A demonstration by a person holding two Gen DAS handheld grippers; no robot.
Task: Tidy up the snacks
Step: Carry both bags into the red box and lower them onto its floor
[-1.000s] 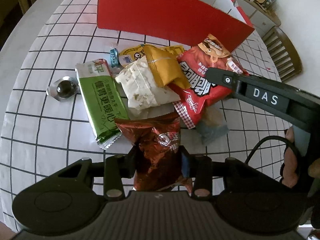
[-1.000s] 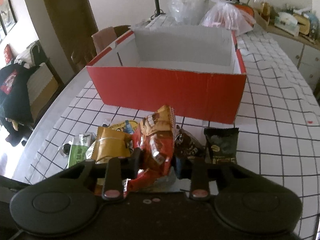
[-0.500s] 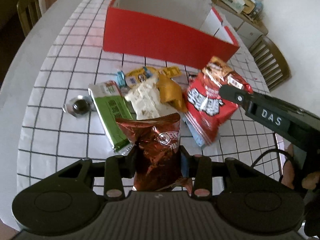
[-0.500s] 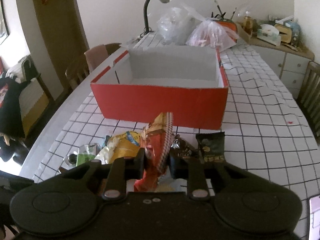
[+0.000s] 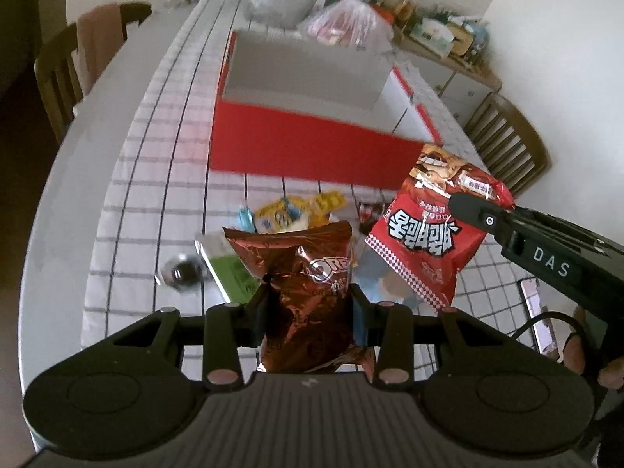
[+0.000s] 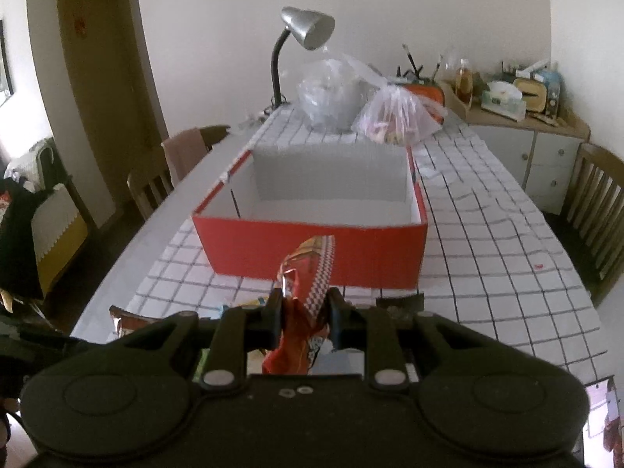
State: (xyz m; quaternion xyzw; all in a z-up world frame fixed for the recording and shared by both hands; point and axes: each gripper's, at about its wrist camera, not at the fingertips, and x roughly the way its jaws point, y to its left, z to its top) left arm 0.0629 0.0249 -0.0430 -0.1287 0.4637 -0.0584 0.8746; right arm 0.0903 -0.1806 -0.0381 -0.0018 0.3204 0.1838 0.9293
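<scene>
Left gripper [image 5: 310, 304] clamped on brown Oreo packet [image 5: 308, 284], right gripper [image 6: 302, 308] on red snack bag [image 5: 433, 230] — both now lifted off the pile, short of the empty red box [image 6: 312, 249] — loading comes next.

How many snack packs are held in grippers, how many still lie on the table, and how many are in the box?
Held in grippers: 2, the brown Oreo bag in the left gripper and the red snack bag in the right gripper.
Lying on the table: at least 4; blur hides the exact count.
In the red box: 0 visible.
Total: at least 6.
</scene>
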